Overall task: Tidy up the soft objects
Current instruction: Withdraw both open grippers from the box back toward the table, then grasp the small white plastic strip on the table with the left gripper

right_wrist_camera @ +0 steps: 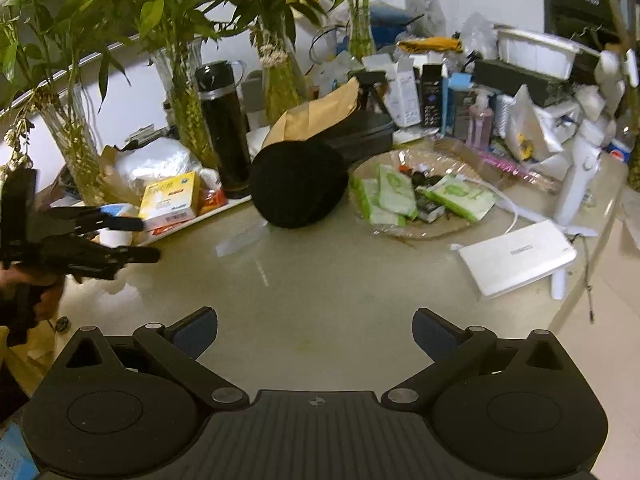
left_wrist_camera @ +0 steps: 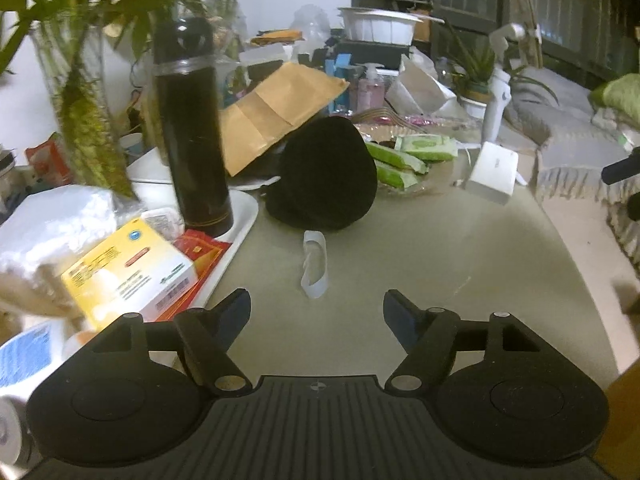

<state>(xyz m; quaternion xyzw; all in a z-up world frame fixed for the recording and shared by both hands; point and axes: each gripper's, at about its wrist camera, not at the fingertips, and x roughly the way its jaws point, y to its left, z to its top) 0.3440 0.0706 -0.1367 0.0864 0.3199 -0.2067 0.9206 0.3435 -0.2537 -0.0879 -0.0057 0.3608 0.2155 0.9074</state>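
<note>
Black and spread apart, the left gripper [left_wrist_camera: 317, 312] has nothing between its blue-faced pads and hangs over bare beige desk [left_wrist_camera: 400, 248], released; the right wrist view shows it from the side [right_wrist_camera: 148, 240], a hand [right_wrist_camera: 44, 296] wrapped on its grip at the frame's left edge. Off to its left sits a yellow-and-white carton [left_wrist_camera: 132, 276] lying on a white tray [left_wrist_camera: 240, 224]; its print is too blurred to read. Next on that tray stands a tall black flask [left_wrist_camera: 192, 128]. Just ahead of the left gripper lies a small clear curl of plastic [left_wrist_camera: 315, 266], untouched. Beyond that rests the soft black object [left_wrist_camera: 326, 174], a rounded dark mound on the desk, leaning under a brown paper envelope [left_wrist_camera: 276, 108]. Right of it, green tissue packs [left_wrist_camera: 424, 148] lie in a clear dish [right_wrist_camera: 384, 228], logos unreadable. Farther right sits a white box [right_wrist_camera: 516, 256] with a short grey word on top, too small to make out. The right gripper [right_wrist_camera: 315, 334] is likewise wide open and empty above the desk, well short of the black mound.
</note>
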